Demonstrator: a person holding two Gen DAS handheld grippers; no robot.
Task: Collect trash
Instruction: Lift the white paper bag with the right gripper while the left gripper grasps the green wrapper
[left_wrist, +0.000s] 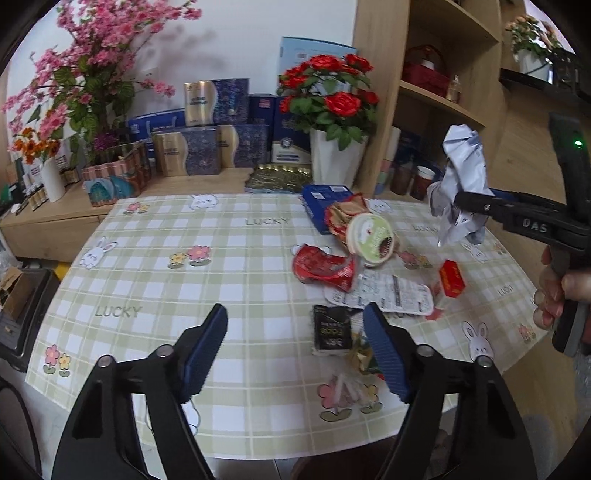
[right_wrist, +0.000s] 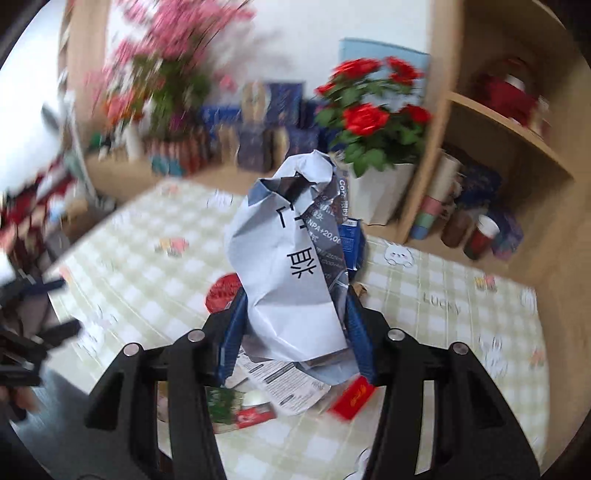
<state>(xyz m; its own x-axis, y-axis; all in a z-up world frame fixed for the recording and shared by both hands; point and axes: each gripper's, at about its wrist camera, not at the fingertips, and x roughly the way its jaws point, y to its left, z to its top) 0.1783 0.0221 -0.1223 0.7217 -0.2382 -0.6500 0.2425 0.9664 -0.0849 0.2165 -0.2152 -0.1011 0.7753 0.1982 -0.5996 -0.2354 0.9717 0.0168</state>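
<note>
**Above the table, paper lifted**

Above the checked table (left_wrist: 155, 258), the right gripper (right_wrist: 295, 325) clamps a crumpled paper (right_wrist: 291, 266). The left gripper (left_wrist: 295, 350) gapes with nothing between its fingers, just beside a black packet (left_wrist: 330, 330) among wrappers on the table.

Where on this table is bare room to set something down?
The tablecloth is bare on the left, from the wooden ledge to the near edge. The right is crowded: red wrapper, round lid, printed sheet, black packet.
</note>
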